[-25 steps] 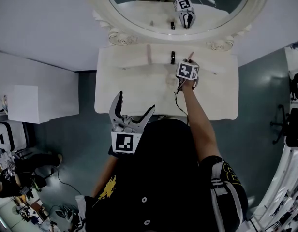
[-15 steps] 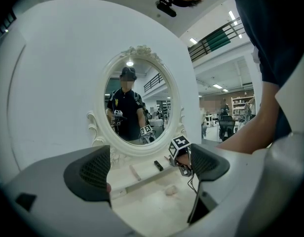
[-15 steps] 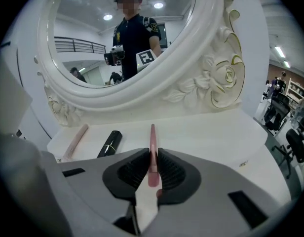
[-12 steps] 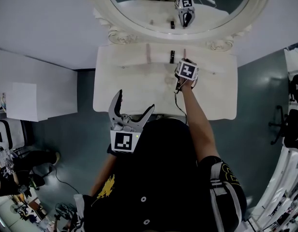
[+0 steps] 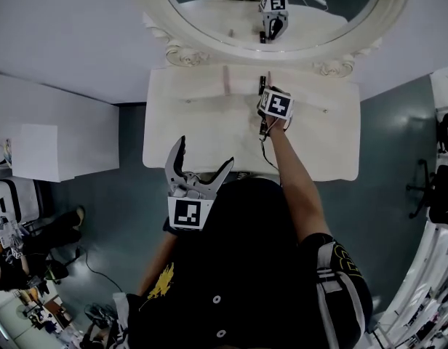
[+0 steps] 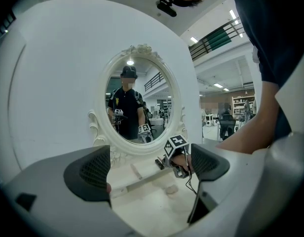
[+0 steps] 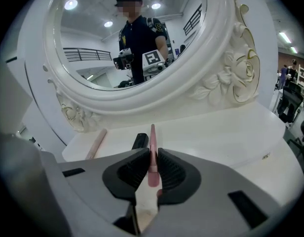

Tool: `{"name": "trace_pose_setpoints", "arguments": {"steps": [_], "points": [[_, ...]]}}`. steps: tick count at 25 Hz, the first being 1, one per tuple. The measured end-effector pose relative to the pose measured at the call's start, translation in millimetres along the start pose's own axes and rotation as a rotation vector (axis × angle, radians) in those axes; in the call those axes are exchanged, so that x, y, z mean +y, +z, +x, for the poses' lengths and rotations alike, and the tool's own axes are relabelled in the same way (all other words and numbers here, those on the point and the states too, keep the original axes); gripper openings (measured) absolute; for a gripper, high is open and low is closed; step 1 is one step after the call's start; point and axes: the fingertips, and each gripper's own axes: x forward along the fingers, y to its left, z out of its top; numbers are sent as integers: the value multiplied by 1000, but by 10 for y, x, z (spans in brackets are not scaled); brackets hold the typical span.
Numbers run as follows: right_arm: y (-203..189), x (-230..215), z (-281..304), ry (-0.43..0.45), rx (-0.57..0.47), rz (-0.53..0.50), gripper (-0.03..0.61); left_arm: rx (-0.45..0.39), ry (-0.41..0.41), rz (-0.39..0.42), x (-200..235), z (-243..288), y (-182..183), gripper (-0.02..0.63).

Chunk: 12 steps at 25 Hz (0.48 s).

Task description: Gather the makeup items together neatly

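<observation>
My right gripper (image 5: pixel 270 87) is shut on a thin pink pencil (image 7: pixel 152 134), which it holds point forward near the back of the white vanity table (image 5: pixel 195 122). Just left of the pencil tip a short black tube (image 7: pixel 138 140) lies on the table; the head view shows the tube (image 5: pixel 261 84) below the mirror. Farther left lies a pale pink stick (image 7: pixel 96 143), also seen from above (image 5: pixel 225 78). My left gripper (image 5: pixel 205 153) hangs open with nothing in it over the table's front edge, aimed at the mirror. From the left gripper view, the right gripper (image 6: pixel 177 158) shows beyond the open jaws.
An oval mirror in an ornate white frame (image 5: pixel 182 46) stands at the back of the table and reflects the person and the grippers. A white box (image 5: pixel 60 147) sits on the floor to the left. Office chairs (image 5: pixel 435 184) stand at the right.
My right gripper has carried the pink pencil leftward and a little farther back, closer to the black tube. The left gripper has stayed put.
</observation>
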Motion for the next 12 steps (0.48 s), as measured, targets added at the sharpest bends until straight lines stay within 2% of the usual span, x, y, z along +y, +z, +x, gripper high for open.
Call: {"name": "trace_pose_setpoints", "arguments": {"steps": [6, 12], "points": [[23, 43, 13, 68, -40, 49, 72, -1, 2, 2, 33, 9, -28, 520], [-29, 41, 16, 89, -29, 96, 74, -4, -3, 4, 37, 25, -16, 520]]}}
